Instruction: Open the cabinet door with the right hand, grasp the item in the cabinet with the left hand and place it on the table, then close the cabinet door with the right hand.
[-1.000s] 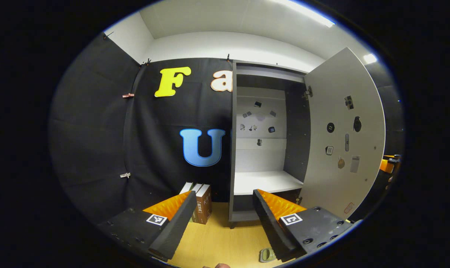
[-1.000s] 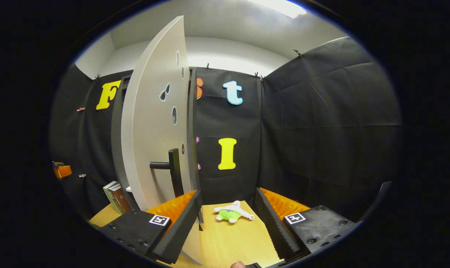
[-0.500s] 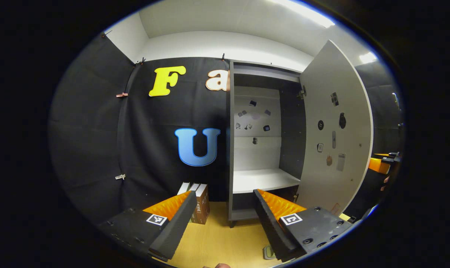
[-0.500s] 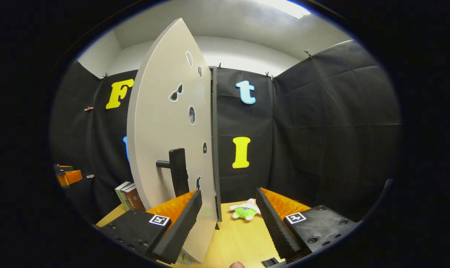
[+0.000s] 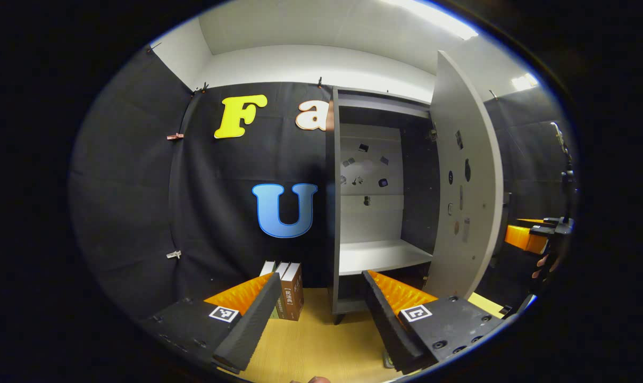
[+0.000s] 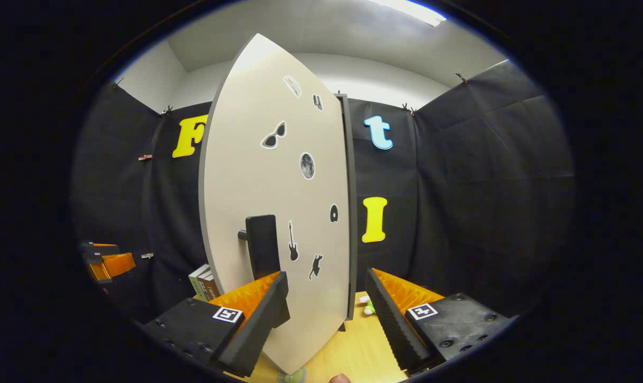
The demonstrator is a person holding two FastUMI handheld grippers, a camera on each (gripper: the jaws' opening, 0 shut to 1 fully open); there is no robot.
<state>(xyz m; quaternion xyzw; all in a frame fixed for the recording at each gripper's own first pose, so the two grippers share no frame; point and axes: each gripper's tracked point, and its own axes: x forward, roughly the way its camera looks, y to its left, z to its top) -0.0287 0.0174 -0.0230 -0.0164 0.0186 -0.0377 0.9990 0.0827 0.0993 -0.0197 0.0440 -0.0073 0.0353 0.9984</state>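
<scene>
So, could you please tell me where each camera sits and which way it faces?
Left gripper view: rides on the left gripper, facing the open cabinet and its empty shelf; own two fingers at the bottom, jaws apart.
Right gripper view: rides on the right gripper, facing the outer face of the cabinet door and its handle; own fingers at the bottom, jaws apart.
Shared: the door, the books, the wooden table, and each other's gripper.
</scene>
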